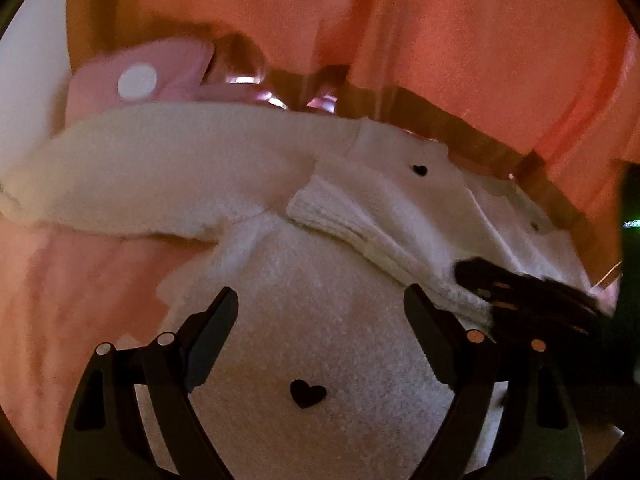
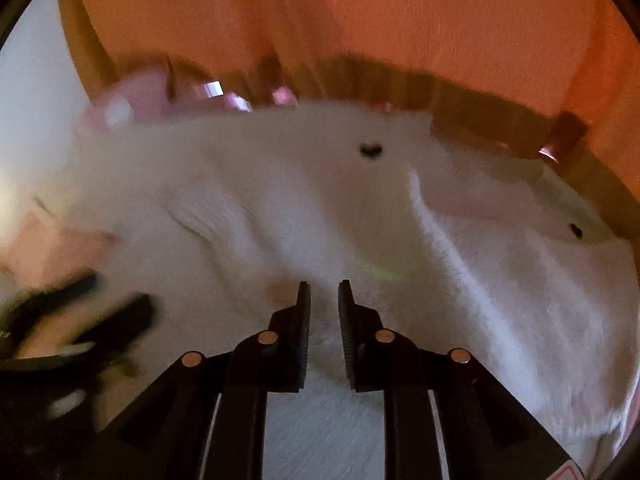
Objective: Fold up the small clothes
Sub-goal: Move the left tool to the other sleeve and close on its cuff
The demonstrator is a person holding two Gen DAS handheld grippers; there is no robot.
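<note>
A white fleecy garment (image 1: pixel 280 320) with small black hearts (image 1: pixel 307 393) lies spread on a pink surface (image 1: pixel 80 288). One sleeve (image 1: pixel 160 168) stretches to the left, and a ribbed cuff (image 1: pixel 340 216) lies folded over its middle. My left gripper (image 1: pixel 320 292) hangs open just above the body of the garment, with nothing pinched. My right gripper (image 2: pixel 324 284) has its jaws nearly together with white fleece (image 2: pixel 440 280) bunched between the pads. In the left wrist view the right gripper (image 1: pixel 520 300) shows blurred at the garment's right edge. The left gripper (image 2: pixel 80 320) appears blurred at the lower left of the right wrist view.
A pink fabric item with a white dot (image 1: pixel 160 68) lies beyond the sleeve at the back left. A brown edge (image 1: pixel 480 132) runs behind the garment, with orange cloth (image 1: pixel 440 20) hanging past it. A pale wall (image 1: pixel 28 100) stands at the left.
</note>
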